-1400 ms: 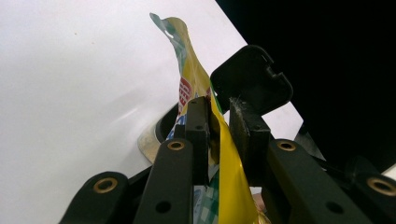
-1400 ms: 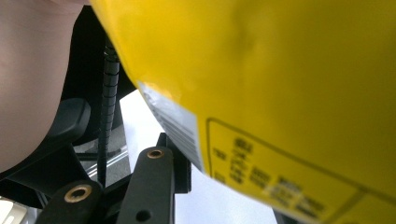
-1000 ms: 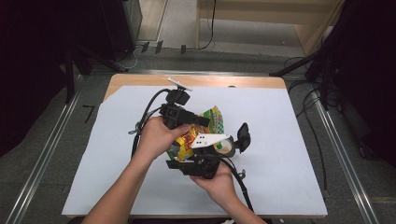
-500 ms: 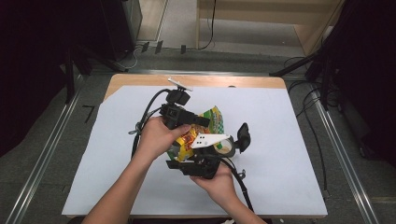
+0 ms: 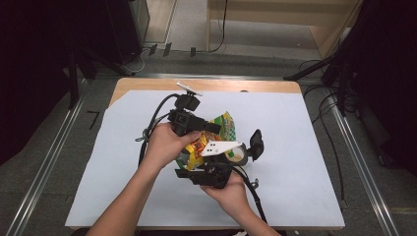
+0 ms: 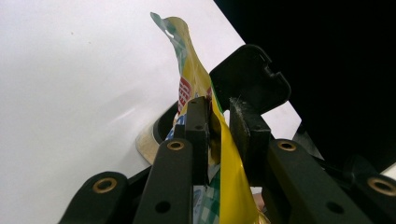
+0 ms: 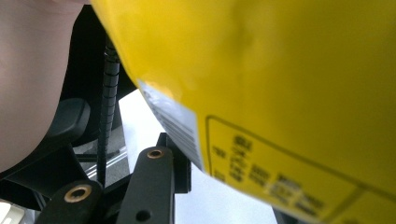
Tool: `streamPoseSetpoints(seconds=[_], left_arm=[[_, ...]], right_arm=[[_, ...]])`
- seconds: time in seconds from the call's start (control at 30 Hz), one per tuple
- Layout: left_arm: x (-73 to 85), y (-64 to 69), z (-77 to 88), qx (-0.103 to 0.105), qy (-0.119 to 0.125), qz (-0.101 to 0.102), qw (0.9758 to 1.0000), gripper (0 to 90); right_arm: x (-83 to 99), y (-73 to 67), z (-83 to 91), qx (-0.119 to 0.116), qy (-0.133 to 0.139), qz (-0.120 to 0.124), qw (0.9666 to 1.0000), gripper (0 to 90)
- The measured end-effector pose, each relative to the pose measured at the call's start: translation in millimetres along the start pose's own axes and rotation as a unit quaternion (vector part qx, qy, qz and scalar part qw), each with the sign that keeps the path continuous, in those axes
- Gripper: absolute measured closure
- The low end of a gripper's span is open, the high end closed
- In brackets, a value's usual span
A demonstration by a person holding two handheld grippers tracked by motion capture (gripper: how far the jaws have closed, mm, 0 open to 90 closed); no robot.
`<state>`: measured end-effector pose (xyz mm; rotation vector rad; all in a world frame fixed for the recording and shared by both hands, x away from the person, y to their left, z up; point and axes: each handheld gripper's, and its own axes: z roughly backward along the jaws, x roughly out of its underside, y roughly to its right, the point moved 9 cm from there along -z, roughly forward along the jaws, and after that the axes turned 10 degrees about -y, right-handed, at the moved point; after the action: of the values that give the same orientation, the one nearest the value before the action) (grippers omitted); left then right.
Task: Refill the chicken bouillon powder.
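Yellow snack bag (image 5: 212,139), upright above table

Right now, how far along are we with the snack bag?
Done: the yellow snack bag is lifted between both tools, above the white table cover. In hand: the left hand-held gripper pinches the bag's edge; the right hand-held gripper sits at its lower part, its grip hidden. Left: the bag looks unopened, judging by its intact top edge.

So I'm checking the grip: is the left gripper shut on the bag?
Shut: its jaws pinch the yellow snack bag edge between them.
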<state>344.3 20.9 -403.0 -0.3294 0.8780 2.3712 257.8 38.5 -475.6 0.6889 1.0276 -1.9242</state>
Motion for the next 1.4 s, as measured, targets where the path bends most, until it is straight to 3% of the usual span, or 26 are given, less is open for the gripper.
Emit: streamPoseSetpoints(seconds=[0.93,1.13,1.4], left_arm=[[-1.0,0.6,-0.6,0.005,-0.001,0.004,1.0000,78.5],[-1.9,-0.4,1.5,-0.012,0.001,-0.006,0.9999,83.1],[-2.3,-0.6,1.1,-0.012,-0.002,-0.005,0.9999,83.8]], right_arm=[[-0.4,0.1,0.3,0.002,0.001,-0.002,1.0000,69.8],[-0.5,-1.4,1.0,-0.001,0.003,-0.002,1.0000,69.9],[-0.1,-2.9,1.9,-0.002,0.005,-0.002,1.0000,69.9]])
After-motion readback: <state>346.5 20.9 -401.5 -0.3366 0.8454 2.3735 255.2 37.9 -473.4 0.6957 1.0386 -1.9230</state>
